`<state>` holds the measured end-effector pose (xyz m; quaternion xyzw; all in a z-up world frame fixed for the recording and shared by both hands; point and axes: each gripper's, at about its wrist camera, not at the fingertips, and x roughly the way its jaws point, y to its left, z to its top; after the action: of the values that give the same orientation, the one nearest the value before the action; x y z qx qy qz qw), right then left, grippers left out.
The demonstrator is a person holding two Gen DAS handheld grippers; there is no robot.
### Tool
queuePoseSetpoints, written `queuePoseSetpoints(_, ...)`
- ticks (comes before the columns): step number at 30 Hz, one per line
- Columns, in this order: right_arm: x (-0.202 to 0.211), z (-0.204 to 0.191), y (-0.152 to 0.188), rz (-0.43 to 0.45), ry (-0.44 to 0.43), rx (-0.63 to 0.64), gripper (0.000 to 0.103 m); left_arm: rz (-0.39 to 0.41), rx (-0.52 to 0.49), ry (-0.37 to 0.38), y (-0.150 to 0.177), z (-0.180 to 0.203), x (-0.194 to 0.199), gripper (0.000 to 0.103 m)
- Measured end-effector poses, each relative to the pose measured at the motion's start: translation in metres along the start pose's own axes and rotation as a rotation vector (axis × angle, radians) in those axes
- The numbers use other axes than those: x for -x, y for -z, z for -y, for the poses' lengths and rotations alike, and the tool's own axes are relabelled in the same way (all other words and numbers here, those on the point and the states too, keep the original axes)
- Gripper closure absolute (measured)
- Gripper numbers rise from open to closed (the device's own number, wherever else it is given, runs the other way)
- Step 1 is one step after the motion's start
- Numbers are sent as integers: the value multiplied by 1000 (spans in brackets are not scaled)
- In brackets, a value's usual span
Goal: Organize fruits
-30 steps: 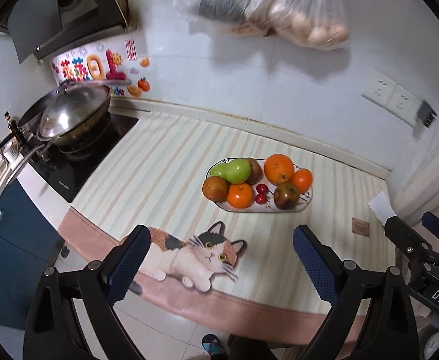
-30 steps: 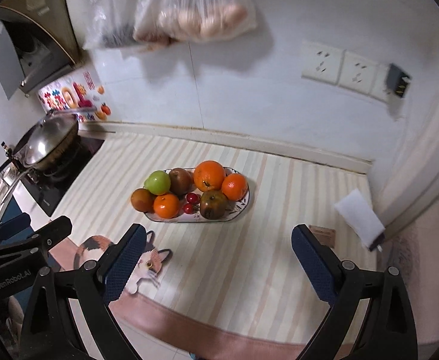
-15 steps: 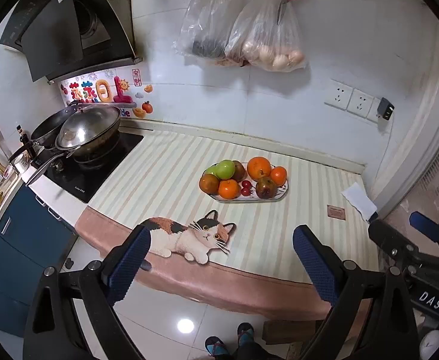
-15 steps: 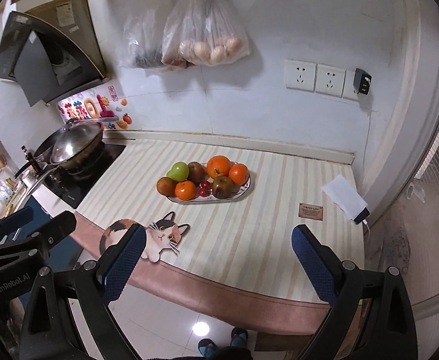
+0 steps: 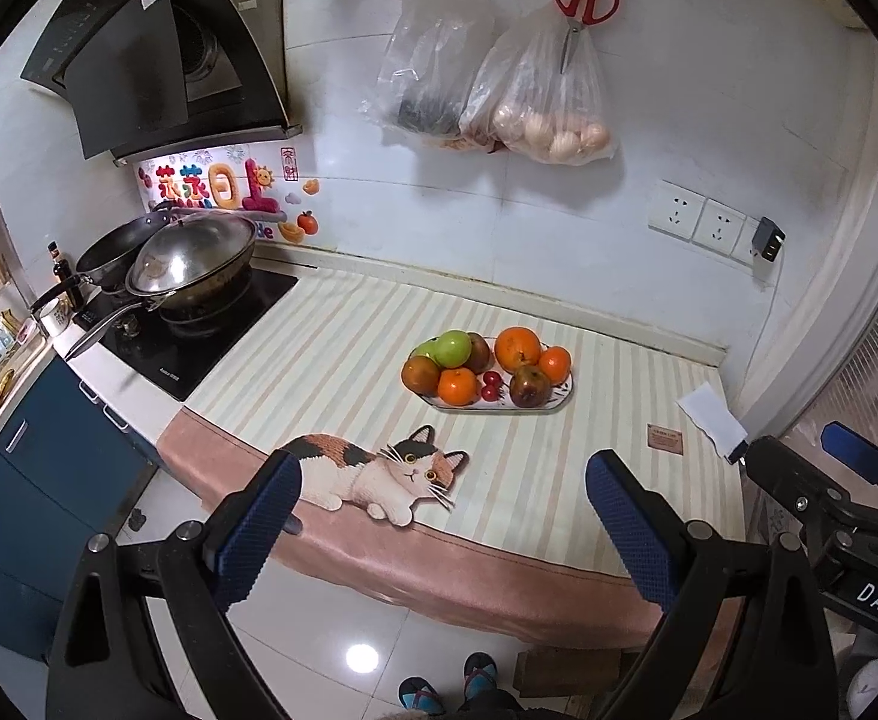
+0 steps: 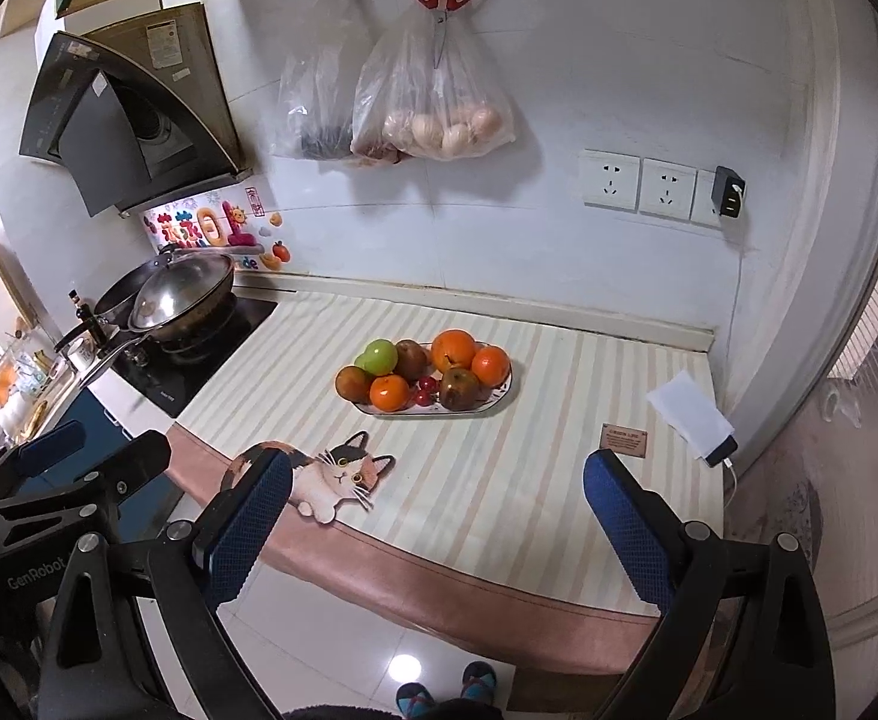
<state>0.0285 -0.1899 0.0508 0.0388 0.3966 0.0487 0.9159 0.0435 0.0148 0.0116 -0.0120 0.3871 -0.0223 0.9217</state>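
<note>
Both my left gripper (image 5: 442, 498) and right gripper (image 6: 438, 495) have jaws wide, holding nothing. The fruit plate (image 5: 550, 401) sits well ahead on the table (image 5: 331, 360). That heaped pile worries me: nudge one orange (image 5: 517, 348) and others roll off.

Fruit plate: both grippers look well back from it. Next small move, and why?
Probably none toward the fruit: all of it sits piled on the plate, nothing loose on the striped mat. Left gripper and right gripper are open, empty and off the counter's front edge, so I'd ease them clear.
</note>
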Motion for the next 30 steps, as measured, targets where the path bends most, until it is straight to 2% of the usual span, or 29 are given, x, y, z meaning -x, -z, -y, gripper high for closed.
queuePoseSetpoints(6,-25,1,-14,-2,4,1,3,-9,22,-29,-11,-4,-23,3)
queuePoseSetpoints(12,-72,6,-36,-8,17,-3,3,-19,34,-72,-26,-6,-55,3)
queuePoseSetpoints(17,-114,10,-51,-22,37,4,3,-63,43,-84,-36,-7,-92,3)
queuePoseSetpoints(23,-156,15,-59,-65,49,-1,3,-98,36,-105,-43,-5,-125,3)
queuePoseSetpoints(30,-182,18,-58,-92,72,9,3,-139,32,-121,-45,-4,-155,3)
